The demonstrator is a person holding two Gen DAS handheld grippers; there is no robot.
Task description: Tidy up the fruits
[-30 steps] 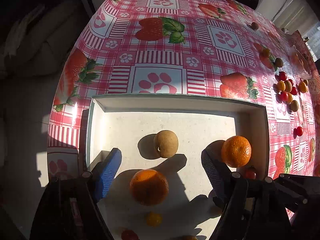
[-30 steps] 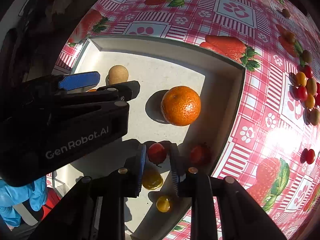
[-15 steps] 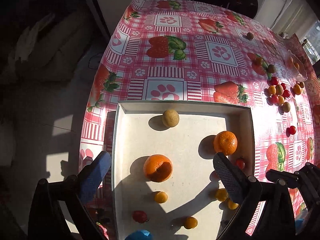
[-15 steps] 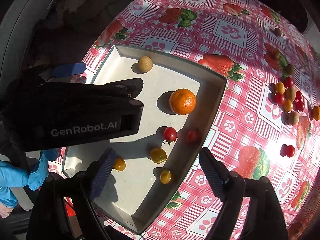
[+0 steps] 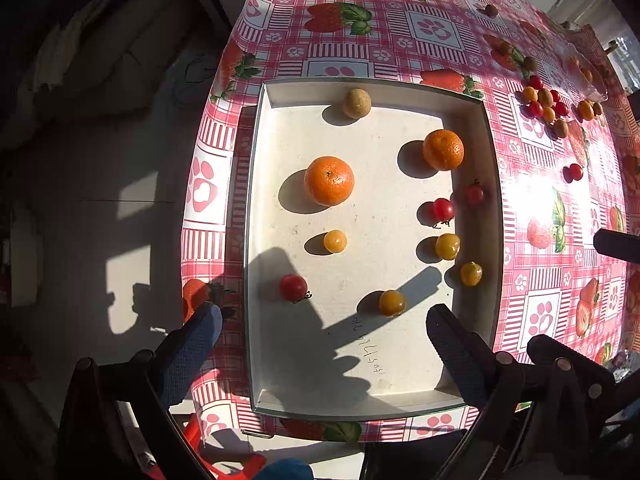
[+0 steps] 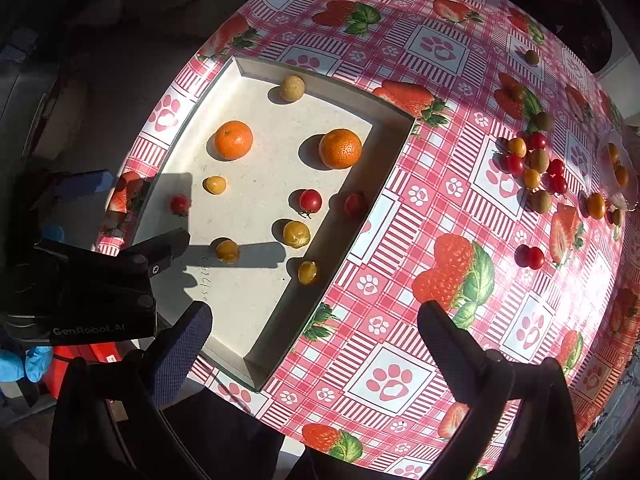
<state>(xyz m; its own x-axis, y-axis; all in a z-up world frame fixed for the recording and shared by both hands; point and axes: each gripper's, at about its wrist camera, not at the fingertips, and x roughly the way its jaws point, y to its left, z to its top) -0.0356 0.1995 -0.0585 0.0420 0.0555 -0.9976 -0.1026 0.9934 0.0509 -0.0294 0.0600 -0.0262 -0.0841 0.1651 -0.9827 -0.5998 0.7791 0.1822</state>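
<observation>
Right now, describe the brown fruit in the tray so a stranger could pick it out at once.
Find the shallow white tray on the pink checked tablecloth. Look along its far wall, away from the grippers, where one small round fruit lies close against the wall. It is the tray's only dull, speckled tan-brown fruit; the others are glossy red or yellow tomatoes or larger bright oranges.

hard low sunlight; long shadows; glare on the tablecloth (image 5: 532, 192); fisheye-bent, dark edges

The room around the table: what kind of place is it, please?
Probably a home dining area: a strawberry-print tablecloth, a white tray holding fruit, and what looks like a sofa nearby.
</observation>
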